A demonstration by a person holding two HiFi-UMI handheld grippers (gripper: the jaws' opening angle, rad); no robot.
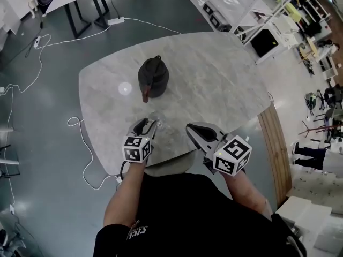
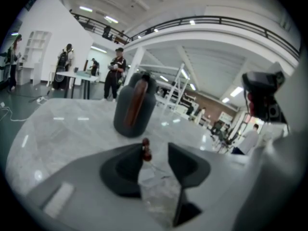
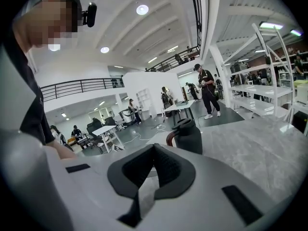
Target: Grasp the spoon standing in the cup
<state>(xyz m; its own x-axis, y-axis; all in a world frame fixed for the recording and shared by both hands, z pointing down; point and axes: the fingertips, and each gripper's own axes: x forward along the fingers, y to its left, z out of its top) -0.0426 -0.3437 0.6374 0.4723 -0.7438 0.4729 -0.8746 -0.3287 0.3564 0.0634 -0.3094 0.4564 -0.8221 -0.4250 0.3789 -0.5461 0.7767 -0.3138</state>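
**tabletop_tim:** What's around the grippers? Anything in the way?

**gearhead_jo:** Not a lot on the table. There's one dark teapot with a brown handle. It's straight ahead of the left gripper, well beyond its tips. From the right gripper it sits ahead and a bit to the right. It's behind the cup, so it isn't blocking the jaws. A white power strip lies on the floor, way past the teapot.

**tabletop_tim:** And the count? Where's the spoon?

**gearhead_jo:** Two grippers, one teapot, one clear cup, one spoon. The cup stands right between the left gripper's jaws, which are spread apart on either side of it. The spoon stands in the cup with its reddish-brown top just beside the jaw on that view's left. I can't tell if it touches. There's a plain gap to the other jaw, so nothing is pinched. The right gripper's jaws are closed tip to tip and empty. It hangs beside the left one, apart from the cup.

**tabletop_tim:** Anything hard to see?

**gearhead_jo:** The spoon's stem gets lost in the glass, and only the top knob reads. The cup's base is cut off by the gripper's own body. In the head view the cup is barely a glint at the left gripper's tips. Some people stand beyond the teapot, too small to count.
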